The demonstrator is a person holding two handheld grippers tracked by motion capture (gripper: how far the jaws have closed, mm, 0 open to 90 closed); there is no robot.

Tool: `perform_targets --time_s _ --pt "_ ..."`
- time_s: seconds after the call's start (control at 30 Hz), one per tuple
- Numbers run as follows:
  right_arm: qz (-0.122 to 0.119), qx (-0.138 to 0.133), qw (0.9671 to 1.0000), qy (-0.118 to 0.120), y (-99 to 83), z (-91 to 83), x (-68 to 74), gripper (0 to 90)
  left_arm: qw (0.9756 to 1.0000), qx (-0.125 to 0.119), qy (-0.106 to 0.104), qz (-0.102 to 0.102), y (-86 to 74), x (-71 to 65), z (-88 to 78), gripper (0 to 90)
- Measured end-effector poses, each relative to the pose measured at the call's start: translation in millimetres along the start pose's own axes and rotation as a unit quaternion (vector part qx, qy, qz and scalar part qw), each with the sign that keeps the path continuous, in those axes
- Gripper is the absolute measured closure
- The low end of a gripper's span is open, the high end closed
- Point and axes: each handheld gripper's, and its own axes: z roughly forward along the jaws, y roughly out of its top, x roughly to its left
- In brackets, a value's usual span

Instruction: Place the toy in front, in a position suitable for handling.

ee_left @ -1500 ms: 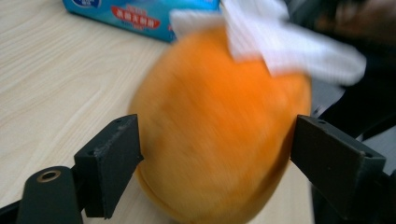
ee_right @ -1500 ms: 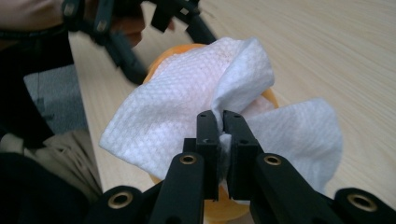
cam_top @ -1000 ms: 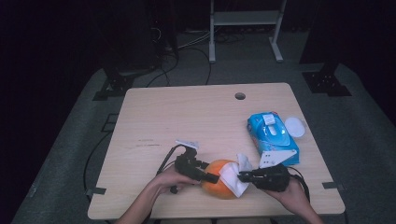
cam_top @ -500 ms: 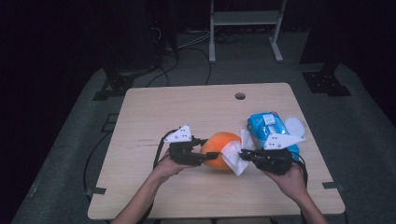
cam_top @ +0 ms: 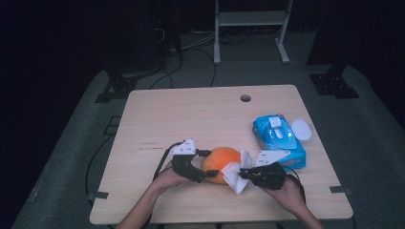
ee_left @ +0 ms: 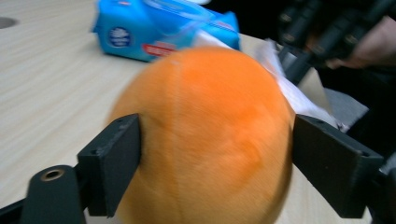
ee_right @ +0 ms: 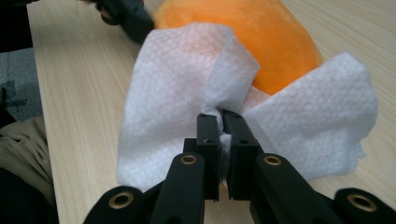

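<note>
A round orange (cam_top: 217, 162) (ee_left: 210, 130) lies near the table's front edge. My left gripper (cam_top: 208, 163) (ee_left: 217, 154) comes in from the left with one jaw on each side of it. Its jaws have just been opening, and both pads still touch the orange. My right gripper (cam_top: 243, 174) (ee_right: 223, 116) is shut on a crumpled white wipe (cam_top: 235, 175) (ee_right: 168, 93). The wipe is pressed against the right side of the orange (ee_right: 261, 32), whose outline is blurred in the left gripper view.
A blue pack of wipes (cam_top: 279, 138) (ee_left: 140, 32) lies at the right of the table with a white lid (cam_top: 302, 129) beside it. A cable hole (cam_top: 245, 98) sits near the far edge. The wooden table (cam_top: 167, 114) is bare at the left and back.
Over the last second the orange and both grippers went away from the front edge, then came partway back toward it. The wipe stays in the right gripper against the orange.
</note>
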Motion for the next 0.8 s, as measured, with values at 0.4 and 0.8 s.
perform_targets --time_s 0.4,0.8 --pt "0.002 0.001 0.9999 0.011 -3.6 1.6 1.7 84.8 0.9994 0.024 0.019 -0.016 -0.6 3.4 4.7 5.1" --pt "0.020 -0.034 0.9992 0.004 0.4 -21.9 -3.7 84.8 0.9958 0.052 0.018 0.074 -6.6 -15.5 6.4 16.7"
